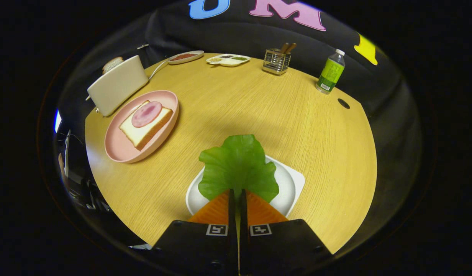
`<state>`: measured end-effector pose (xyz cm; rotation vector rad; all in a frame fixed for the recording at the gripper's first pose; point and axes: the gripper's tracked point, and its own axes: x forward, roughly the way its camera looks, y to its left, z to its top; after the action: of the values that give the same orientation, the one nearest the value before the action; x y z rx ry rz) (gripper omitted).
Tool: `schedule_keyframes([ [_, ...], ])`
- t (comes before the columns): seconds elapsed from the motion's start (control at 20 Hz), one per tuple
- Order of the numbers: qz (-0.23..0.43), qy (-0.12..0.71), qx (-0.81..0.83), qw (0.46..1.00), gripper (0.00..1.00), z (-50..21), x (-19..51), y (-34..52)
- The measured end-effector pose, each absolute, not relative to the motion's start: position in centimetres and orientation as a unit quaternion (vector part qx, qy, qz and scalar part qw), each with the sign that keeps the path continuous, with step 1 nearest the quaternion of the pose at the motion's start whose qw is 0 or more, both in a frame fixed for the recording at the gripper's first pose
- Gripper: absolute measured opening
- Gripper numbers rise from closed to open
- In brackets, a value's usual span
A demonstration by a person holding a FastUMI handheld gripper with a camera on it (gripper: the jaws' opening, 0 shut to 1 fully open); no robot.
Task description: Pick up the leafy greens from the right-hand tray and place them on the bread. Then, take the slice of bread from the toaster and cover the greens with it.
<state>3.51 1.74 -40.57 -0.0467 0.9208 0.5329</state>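
Note:
My gripper is shut on the stem edge of the green leaf, which fans out ahead of the fingertips above the white square tray. Whether the leaf still touches the tray I cannot tell. Beyond and to the left, a pink plate holds a bread slice topped with a round pink ham slice. Behind the plate stands a white toaster with a second bread slice sticking out of its top.
At the round wooden table's far edge sit an oval dish, a white divided dish, a wire utensil holder and a green bottle. A dark hole marks the tabletop near the bottle.

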Motion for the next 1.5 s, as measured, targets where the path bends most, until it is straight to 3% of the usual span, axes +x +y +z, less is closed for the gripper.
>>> schedule_keyframes([
  [0.3, 0.260, 0.363, 0.013, 0.895, 0.06, -31.6, 3.4, 4.0],
  [0.7, 0.307, 0.321, 0.025, 0.896, 0.06, -24.6, 2.9, 12.2],
  [1.4, 0.336, 0.367, 0.036, 0.867, 0.06, -27.3, 4.1, 23.7],
  [1.45, 0.323, 0.371, 0.032, 0.870, 0.13, -28.1, 4.9, 23.7],
  [1.5, 0.310, 0.378, 0.029, 0.872, 0.30, -28.8, 5.5, 23.6],
])
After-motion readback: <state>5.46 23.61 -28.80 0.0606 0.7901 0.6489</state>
